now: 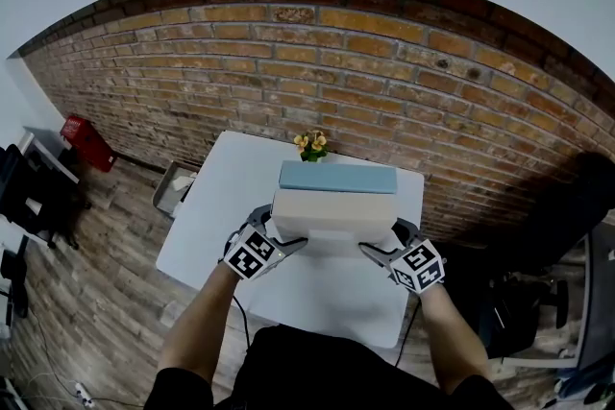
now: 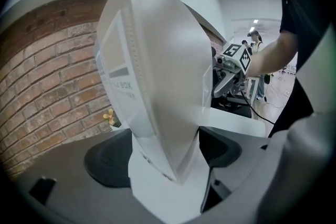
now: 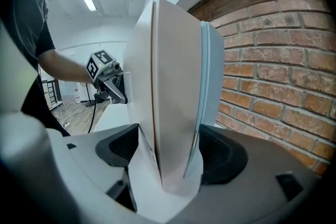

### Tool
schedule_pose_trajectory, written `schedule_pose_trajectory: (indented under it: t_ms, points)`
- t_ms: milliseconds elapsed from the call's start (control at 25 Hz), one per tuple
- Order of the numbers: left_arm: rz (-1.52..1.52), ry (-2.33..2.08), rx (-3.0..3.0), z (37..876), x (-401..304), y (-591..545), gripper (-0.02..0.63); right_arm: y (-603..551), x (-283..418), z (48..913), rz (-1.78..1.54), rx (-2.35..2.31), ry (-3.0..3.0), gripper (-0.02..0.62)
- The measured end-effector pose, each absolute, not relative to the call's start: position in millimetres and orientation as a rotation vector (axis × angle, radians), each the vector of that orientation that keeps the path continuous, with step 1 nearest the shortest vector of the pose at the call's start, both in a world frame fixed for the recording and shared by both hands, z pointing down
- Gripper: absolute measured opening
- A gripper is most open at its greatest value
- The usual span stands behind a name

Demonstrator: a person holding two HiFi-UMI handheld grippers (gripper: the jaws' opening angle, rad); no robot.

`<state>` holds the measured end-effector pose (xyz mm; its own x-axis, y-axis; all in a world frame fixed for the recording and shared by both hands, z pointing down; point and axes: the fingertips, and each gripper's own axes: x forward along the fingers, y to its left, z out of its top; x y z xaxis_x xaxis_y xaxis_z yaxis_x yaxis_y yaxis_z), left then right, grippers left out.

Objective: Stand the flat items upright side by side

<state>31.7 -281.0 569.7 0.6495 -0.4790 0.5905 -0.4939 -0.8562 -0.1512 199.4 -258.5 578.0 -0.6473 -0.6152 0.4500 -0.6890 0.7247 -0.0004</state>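
Your two grippers hold one box from both ends. Your left gripper (image 1: 277, 228) has its jaws wide, with both pads against the left end of the white box (image 1: 332, 211). In the left gripper view the box leans a little between the jaws.

Your right gripper (image 1: 386, 240) is at the other end of the same box. Its jaws are a bit less wide, and the pads sit right up against what is between them. In the right gripper view a thin blue edge shows just beside the white box, on the wall side, next to the far pad. I cannot tell if that blue edge is inside the grip too.

The white box stands up on its long edge over the middle of the white tabletop (image 1: 221, 206). I cannot tell if its bottom touches the tabletop. The blue box (image 1: 336, 176) stands up right behind it, side by side with it and closer to the brick wall (image 1: 288, 72). A small pot of yellow flowers (image 1: 310, 144) sits at the back edge of the tabletop, just behind the blue box.
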Motion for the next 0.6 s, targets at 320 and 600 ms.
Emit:
schedule_pose_trajectory:
  t_ms: [320, 600]
  points:
    - [1.008, -0.844, 2.842, 571, 30, -281, 0.419, -255, 199, 578, 0.236, 1.02, -2.503, 0.36]
    - [1.012, -0.927, 2.783, 571, 21, -276, 0.419, -248, 204, 573, 0.268, 1.047, -2.518, 0.357]
